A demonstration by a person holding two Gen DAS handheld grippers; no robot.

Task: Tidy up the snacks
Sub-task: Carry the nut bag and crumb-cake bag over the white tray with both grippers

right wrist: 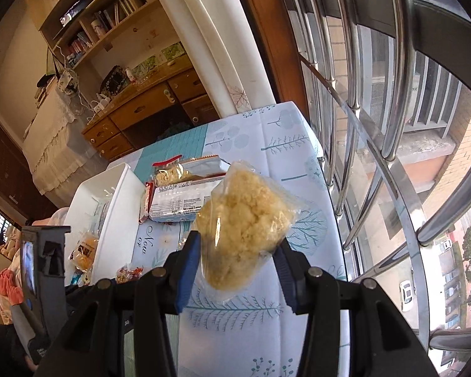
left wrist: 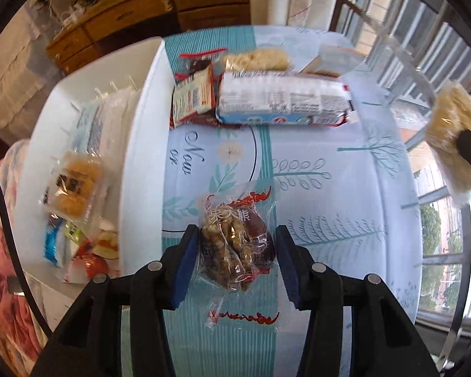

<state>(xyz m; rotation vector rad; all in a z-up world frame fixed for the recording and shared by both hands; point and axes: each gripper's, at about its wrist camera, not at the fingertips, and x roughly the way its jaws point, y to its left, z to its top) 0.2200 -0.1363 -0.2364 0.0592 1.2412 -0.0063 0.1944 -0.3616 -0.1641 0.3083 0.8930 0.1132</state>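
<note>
Two grippers are each carrying a wrapped snack above the table point(left wrist: 345, 188) with the blue leaf-print cloth. The left gripper point(left wrist: 237, 248) is clenching a clear packet of brown nut snack point(left wrist: 235, 251) between its blue pads; the packet is lifted off the cloth and hanging just beside the near long wall of the white bin point(left wrist: 144, 157). The right gripper point(right wrist: 240, 251) is grasping a clear bag of pale yellow crispy snack point(right wrist: 245, 220), holding it in the air well to the window side of the bin, above the cloth's far edge; in the left view the same bag point(left wrist: 452, 132) is showing at the right margin.

Inside the white bin are lying a yellow cake in clear wrap point(left wrist: 72, 188), some white sachets point(left wrist: 103, 116) and a few small colourful wrappers point(left wrist: 88, 251) at its near end. Just beyond the bin's far corner, on the cloth, a long white biscuit pack point(left wrist: 282, 100) is lying flat, with a small red-and-white packet point(left wrist: 193, 94) leaning between it and the bin, and another noodle-like snack bag point(left wrist: 256, 59) resting behind them.
</note>
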